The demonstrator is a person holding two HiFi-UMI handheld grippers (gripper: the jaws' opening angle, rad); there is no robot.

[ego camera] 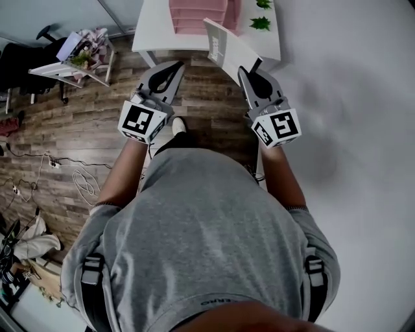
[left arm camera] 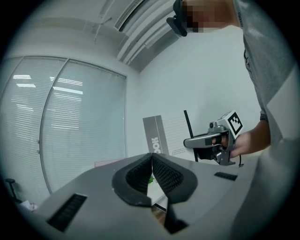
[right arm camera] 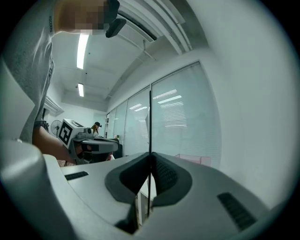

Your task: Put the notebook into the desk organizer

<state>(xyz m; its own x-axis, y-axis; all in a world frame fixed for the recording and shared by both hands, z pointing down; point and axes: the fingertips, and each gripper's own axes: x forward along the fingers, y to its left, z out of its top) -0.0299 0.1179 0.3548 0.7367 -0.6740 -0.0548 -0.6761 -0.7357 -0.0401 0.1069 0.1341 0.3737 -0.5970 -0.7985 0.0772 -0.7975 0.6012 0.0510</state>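
- Now, the white tabletop (ego camera: 150, 29) lies ahead at the top of the head view. The frame cuts it off, so its far side is anyone's guess.
- On it stands the pink organizer (ego camera: 194, 14). Only its near part shows, and the slots are too clipped to count.
- The notebook (ego camera: 228, 48) is up in the air, standing on edge, near the organizer but not in it. Whether it hangs over the tabletop yet, I can't tell.
- It looks thin and light, with a fairly stiff, smooth cover. That cover could slip, or swing if pinched at one corner.
- The best hold, I'd say, is mid-edge, with cover and pages squeezed together so nothing fans open.
- The right claw (right arm camera: 150, 159) is clamped on the notebook's edge, the one away from the grey band (left arm camera: 153, 136). From its own view the notebook is just a dark line, so the depth of the bite is unclear.
- The left claw (left arm camera: 152, 158) is pinched together on nothing, level alongside.
- The cover print is partly hidden and mostly too small to read.
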